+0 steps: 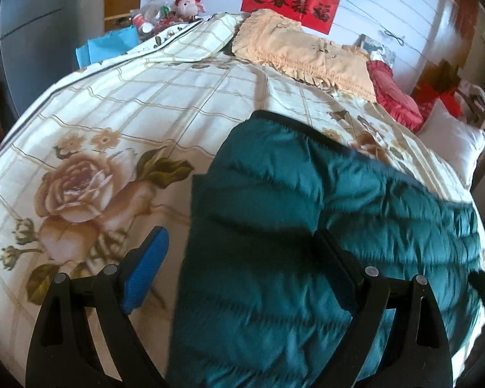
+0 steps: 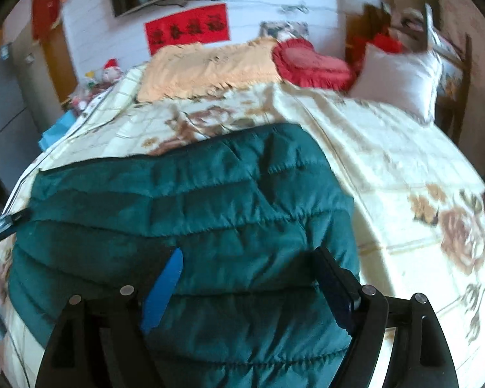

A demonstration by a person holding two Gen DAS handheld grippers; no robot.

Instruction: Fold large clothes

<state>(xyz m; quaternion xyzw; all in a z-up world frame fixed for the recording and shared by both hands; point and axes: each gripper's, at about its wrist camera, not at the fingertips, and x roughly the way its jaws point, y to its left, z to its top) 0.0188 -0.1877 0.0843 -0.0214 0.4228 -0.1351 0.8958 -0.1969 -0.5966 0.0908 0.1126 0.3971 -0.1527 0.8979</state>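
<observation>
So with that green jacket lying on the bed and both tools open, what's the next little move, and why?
Probably lower both tools onto the near edge of the jacket and pinch it. The left tool and right tool are both open and hold nothing, while the jacket lies fairly flat on the bedspread, so it looks ready to be gripped and folded.

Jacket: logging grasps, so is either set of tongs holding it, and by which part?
Neither. Both tongs are open over the jacket.
</observation>
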